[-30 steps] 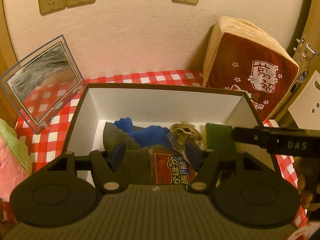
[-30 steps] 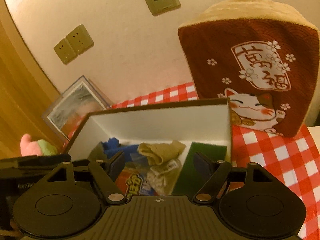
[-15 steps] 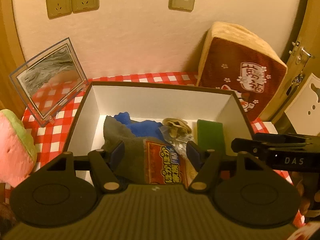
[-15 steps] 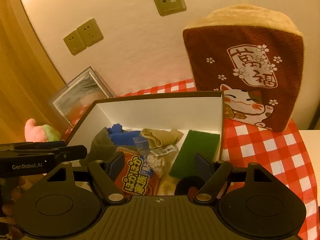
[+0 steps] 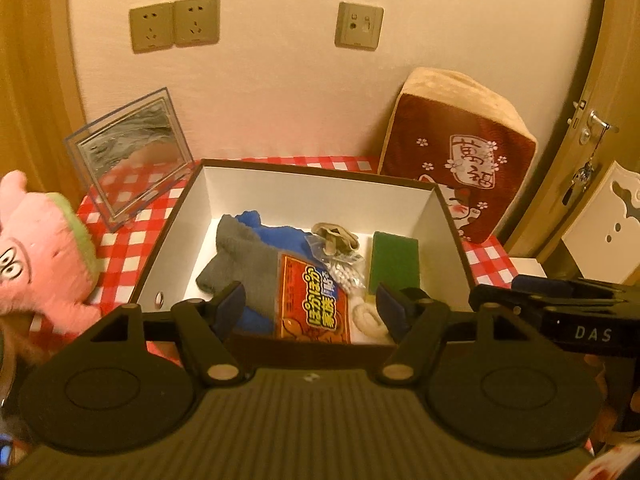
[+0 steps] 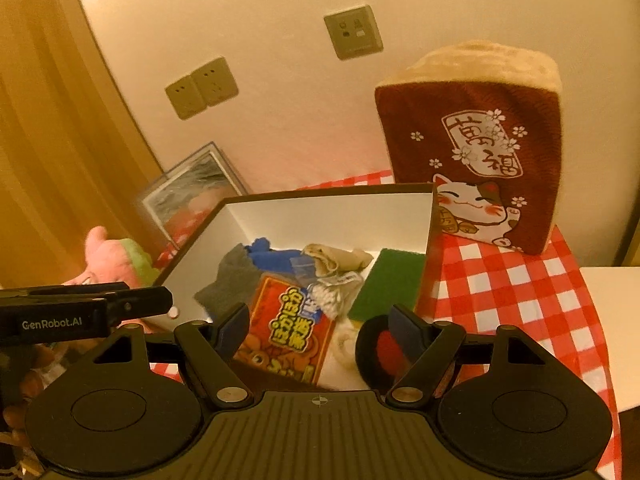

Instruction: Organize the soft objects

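An open box (image 5: 444, 220), brown outside and white inside, holds a grey sock (image 5: 240, 256), a blue cloth (image 5: 280, 236), a beige cloth (image 5: 336, 236), an orange printed packet (image 5: 312, 304), a bag of cotton swabs (image 5: 346, 276) and a green sponge (image 5: 394, 260). My left gripper (image 5: 310, 304) hovers over the box's near edge with its jaws opening and nothing between them. My right gripper (image 6: 319, 322) hangs beside it, open and empty, above the packet (image 6: 288, 332). A black ring (image 6: 366, 354) lies at the box's near right corner. A pink plush (image 5: 40, 248) lies left of the box.
A brown lucky-cat cushion (image 5: 460, 152) leans on the wall behind the box at the right. A clear-framed picture (image 5: 128, 152) stands at the back left. The table carries a red checked cloth (image 6: 520, 292). A door with a handle (image 5: 596, 124) is at the far right.
Both grippers have drawn back and up from the box, so its near edge and the pink plush now show. The left jaws stand a little wider.
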### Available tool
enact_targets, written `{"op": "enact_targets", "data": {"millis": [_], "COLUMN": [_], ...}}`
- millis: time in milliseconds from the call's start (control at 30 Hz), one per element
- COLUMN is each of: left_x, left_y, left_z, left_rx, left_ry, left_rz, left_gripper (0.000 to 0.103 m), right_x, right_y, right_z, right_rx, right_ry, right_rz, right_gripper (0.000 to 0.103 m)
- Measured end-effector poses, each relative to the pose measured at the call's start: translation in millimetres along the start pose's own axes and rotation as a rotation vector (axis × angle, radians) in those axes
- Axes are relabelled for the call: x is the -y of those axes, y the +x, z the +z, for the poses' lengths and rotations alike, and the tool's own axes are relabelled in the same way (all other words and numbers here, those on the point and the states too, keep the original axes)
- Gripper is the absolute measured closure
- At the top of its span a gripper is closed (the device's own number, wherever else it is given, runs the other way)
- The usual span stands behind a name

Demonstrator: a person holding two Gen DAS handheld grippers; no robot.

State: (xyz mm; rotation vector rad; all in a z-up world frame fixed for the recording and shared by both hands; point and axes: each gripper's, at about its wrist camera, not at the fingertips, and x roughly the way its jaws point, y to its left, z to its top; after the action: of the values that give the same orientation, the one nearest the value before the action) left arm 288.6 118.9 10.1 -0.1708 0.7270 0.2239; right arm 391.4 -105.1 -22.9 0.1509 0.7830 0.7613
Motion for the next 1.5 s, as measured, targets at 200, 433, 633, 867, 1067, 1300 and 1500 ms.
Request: {"op": "enact_targets", "data": {"millis": [200,433,633,867,1067,1300,1500], "left_x": [12.5,31.4,46.7,48.0,39.5,27.0,22.9], "left_y": [-38.8,-80.0,-110.0,-137.0,-153.2,-168.9,-184.8], "left_z": [-22.0,-54.0,-82.7,-103.7,-123.2,-146.8,-166.8], "left_rx": [0.037,0.056,0.072,0.077,0.060,0.011,-0.009], "left_ry": [-0.021,-0.018,-0.002,-0.028,-0.010,-0.004,0.042], "left_rz": [0.026,0.069,0.118,0.107,0.132,0.100,0.063], "left_gripper": [0.028,0.020,0.020,0.020,0.020,0.020,0.020], "right_x": [-5.2,-9.7,-16.4,-25.7,-30.5,-44.8,-63.5], "right_y": [-37.7,-74.2,-95.4,-112.4,-123.9,-143.7,-164.0], "right_z": [-14.2,-33.2,-60.7,-91.7,-109.4,-128.1,-150.1], "right_rx": [0.023,0.009,-0.014,-0.042,-0.050,-0.049,-0.054], "right_ry": [-0.025,-0.086,-0.147,-0.167,-0.121,-0.043,-0.012], "right_rz": [0.029,0.039,0.059,0.061,0.065,0.019,-0.022], "right_gripper": [0.027,0.026,0.026,0.025,0.025,0.025,0.025]}}
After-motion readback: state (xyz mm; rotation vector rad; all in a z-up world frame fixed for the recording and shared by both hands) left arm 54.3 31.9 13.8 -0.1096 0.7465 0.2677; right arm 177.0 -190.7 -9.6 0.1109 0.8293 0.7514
